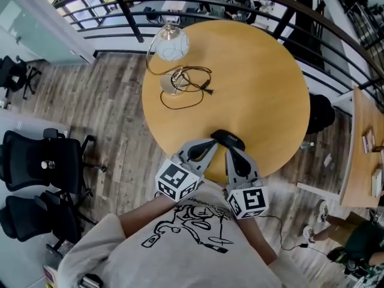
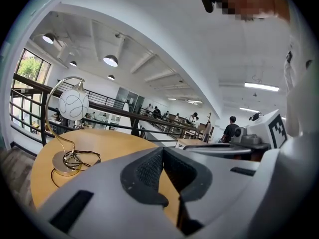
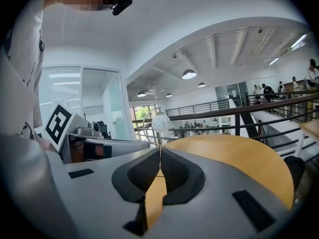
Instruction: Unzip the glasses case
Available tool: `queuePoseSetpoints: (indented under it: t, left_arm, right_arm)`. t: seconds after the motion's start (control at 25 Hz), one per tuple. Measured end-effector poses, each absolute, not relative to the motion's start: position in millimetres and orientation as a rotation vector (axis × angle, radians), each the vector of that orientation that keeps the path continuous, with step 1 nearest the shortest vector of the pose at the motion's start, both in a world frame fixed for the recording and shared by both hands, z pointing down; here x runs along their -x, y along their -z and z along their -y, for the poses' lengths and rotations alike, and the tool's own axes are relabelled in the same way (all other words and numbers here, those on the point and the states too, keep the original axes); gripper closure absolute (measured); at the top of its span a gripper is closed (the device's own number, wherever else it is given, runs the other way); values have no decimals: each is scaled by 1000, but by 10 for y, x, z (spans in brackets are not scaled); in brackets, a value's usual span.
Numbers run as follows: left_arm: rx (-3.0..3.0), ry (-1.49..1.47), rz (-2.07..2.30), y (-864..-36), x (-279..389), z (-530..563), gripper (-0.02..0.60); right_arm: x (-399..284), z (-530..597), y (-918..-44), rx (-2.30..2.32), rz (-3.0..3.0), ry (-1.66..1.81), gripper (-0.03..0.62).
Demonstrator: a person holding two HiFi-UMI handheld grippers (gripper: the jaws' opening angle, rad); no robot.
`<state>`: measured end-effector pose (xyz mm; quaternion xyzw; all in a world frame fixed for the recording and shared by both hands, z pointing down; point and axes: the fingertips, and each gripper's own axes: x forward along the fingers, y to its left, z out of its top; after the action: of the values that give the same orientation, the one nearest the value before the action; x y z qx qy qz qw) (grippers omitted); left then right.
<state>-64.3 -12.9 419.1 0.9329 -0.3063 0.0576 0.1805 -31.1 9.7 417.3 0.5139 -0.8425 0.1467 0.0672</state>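
Observation:
A black glasses case [image 1: 228, 138] lies near the front edge of the round wooden table [image 1: 258, 83]. It shows only in the head view, and I cannot make out its zip. My left gripper [image 1: 211, 143] points at the case's left end, with its jaws closed together and nothing between them [image 2: 162, 152]. My right gripper [image 1: 231, 152] sits just in front of the case and is shut and empty too [image 3: 160, 156]. Whether either tip touches the case, I cannot tell. Neither gripper view shows the case.
A globe lamp [image 1: 170, 47] with a tangled dark cord [image 1: 192, 80] stands at the table's far left. A curved black railing [image 1: 270, 11] runs behind the table. Black office chairs [image 1: 42, 161] stand on the floor at left, and another wooden table [image 1: 363, 149] is at right.

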Motion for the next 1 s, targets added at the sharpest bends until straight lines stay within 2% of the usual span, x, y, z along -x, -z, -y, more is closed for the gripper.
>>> queuePoseSetpoints:
  t: [0.36, 0.72, 1.0]
  left_arm:
    - [-2623, -181, 814, -4285, 541, 273, 574]
    - [-2619, -205, 829, -4233, 212, 355, 573]
    - [-2567, -255, 833, -4353, -7, 405, 572]
  right_arm:
    - [175, 52, -4220, -1595, 2495, -461, 571]
    - [-289, 174, -4086, -1596, 2469, -361, 571]
    - [-604, 229, -4382, -1406, 2409, -405, 569]
